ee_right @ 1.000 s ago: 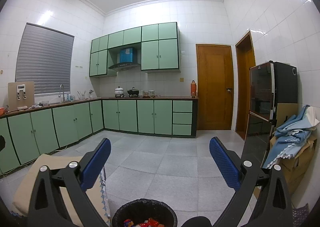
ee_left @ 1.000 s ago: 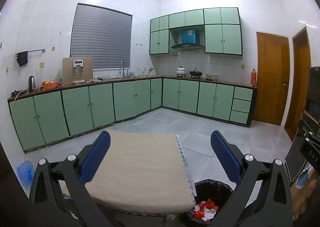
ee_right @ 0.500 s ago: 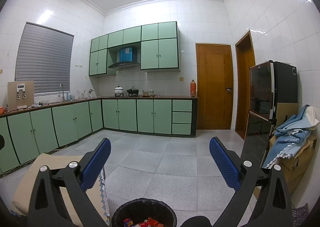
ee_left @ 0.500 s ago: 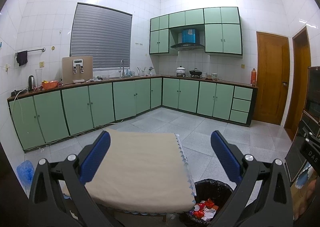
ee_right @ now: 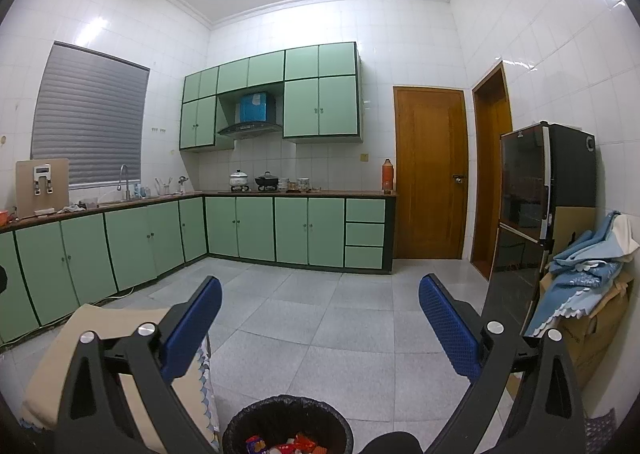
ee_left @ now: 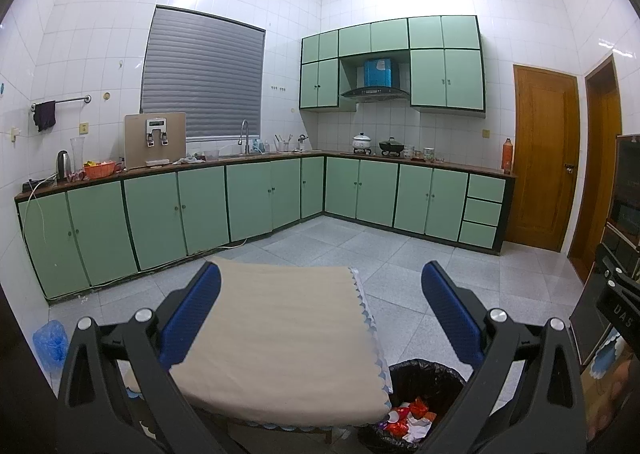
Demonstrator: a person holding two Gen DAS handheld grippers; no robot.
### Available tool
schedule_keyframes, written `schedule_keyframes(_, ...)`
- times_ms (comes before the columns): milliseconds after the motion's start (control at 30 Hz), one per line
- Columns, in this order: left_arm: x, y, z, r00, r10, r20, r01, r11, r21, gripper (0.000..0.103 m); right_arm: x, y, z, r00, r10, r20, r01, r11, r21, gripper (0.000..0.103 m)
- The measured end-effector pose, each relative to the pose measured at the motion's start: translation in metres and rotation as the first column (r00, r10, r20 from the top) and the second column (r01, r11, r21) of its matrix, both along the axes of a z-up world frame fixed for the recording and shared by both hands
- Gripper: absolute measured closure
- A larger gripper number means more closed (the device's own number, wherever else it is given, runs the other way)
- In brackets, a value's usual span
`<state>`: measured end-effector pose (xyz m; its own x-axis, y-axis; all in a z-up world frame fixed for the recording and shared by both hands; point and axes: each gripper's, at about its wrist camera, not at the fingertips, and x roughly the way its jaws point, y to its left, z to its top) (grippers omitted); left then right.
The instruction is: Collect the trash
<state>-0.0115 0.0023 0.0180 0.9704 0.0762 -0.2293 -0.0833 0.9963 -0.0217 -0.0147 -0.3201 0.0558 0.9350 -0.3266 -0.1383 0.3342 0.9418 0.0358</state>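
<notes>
A black-lined trash bin (ee_left: 424, 378) stands on the floor right of a small table with a beige cloth (ee_left: 288, 338). Red and white wrappers (ee_left: 408, 418) lie inside it. The bin also shows at the bottom of the right wrist view (ee_right: 288, 422) with wrappers (ee_right: 296, 444) in it. My left gripper (ee_left: 320, 278) is open and empty, held above the table. My right gripper (ee_right: 320, 290) is open and empty, held above the bin.
Green cabinets (ee_left: 256, 197) run along the left and far walls. A black fridge (ee_right: 536, 230) and a cardboard box with blue cloths (ee_right: 588, 294) stand at the right. A blue bag (ee_left: 50, 340) lies on the floor at left. Two wooden doors (ee_right: 430, 173) are at the back right.
</notes>
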Motion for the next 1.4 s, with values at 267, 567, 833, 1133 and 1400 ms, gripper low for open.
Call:
schedule_keyframes(267,0.0001,0.0004,0.0005,1.000,0.000,0.000,0.000,1.000,0.000,0.006,0.0005,0.0022,0.0001,1.000,0.000,0.000,0.000,1.000,-0.003,0.006)
schedule_keyframes(567,0.0002,0.0007,0.0002,1.000,-0.001,0.000,0.001,1.000,0.000,0.006,0.0006,0.0031,-0.0001,1.000,0.001,-0.002,-0.001,1.000,-0.005,0.006)
schedule_keyframes(833,0.0007,0.0006,0.0002,1.000,-0.001,-0.002,0.001,1.000,-0.001,0.006,0.0015,0.0035,0.0013,1.000,0.003,-0.006,-0.003,1.000,-0.005,0.006)
schedule_keyframes(1133,0.0011,0.0008,-0.0003,1.000,0.000,-0.004,0.000,1.000,-0.002,0.006,0.0018,0.0042,0.0011,1.000,0.003,-0.010,-0.003,1.000,-0.006,0.006)
schedule_keyframes(1400,0.0007,0.0014,-0.0006,1.000,0.000,-0.006,0.000,1.000,-0.003,0.006,0.0017,0.0033,0.0006,1.000,0.006,-0.014,-0.006,1.000,-0.006,0.006)
